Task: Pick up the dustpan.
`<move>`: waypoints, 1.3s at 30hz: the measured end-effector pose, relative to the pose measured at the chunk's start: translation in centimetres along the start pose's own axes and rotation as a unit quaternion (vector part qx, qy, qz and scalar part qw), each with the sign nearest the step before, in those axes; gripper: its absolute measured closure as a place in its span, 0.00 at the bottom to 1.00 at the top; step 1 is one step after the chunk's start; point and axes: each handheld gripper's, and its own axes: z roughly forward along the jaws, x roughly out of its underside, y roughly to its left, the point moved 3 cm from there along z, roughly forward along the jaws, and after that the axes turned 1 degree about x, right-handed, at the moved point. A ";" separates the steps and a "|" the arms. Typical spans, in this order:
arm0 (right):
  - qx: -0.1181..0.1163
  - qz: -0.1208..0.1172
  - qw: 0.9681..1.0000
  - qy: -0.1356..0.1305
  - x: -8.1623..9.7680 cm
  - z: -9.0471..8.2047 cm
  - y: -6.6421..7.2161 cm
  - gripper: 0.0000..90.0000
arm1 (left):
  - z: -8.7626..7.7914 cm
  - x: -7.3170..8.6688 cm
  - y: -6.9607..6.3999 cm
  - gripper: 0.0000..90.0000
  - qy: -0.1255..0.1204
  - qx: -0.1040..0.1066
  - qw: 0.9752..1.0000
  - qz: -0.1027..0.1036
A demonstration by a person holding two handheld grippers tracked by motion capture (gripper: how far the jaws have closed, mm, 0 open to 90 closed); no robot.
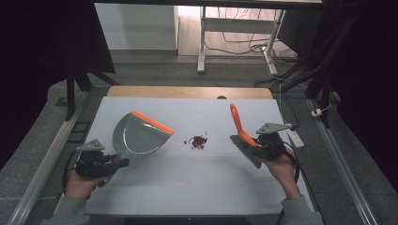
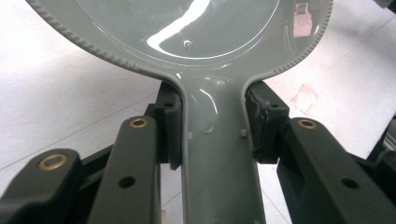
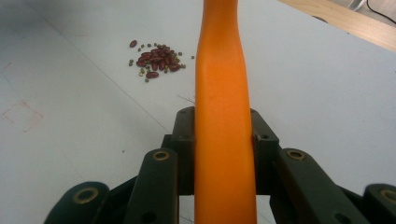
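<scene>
dustpan (image 2: 205,28) rim cut off | left tool (image 2: 212,133) clenched on its handle | right tool (image 3: 224,154) clenched on brush (image 3: 223,93), bristles hidden

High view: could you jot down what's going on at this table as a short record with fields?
left gripper: shut on the grey handle of the dustpan
dustpan: grey with an orange lip, its open edge turned toward the beans
right gripper: shut on the orange handle of the brush
brush: bristles at the table, handle tilted up and away
beans: small pile of dark red beans, between dustpan and brush, touched by neither
table: white top
</scene>
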 end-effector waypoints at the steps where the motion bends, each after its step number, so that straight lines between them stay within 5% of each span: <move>1: -0.001 -0.001 1.000 0.001 0.0 0.0 0.0 0.78 | 0.1 0.0 -0.1 0.68 0.002 0.001 1.000 0.002; 13: -0.002 -0.003 1.000 0.003 0.0 0.2 0.1 0.78 | 1.7 0.2 -0.7 0.68 0.037 0.016 0.999 0.017; 39: -0.003 -0.005 1.000 0.011 0.1 0.7 0.3 0.78 | 6.5 -0.8 -3.7 0.68 0.115 0.046 0.990 0.069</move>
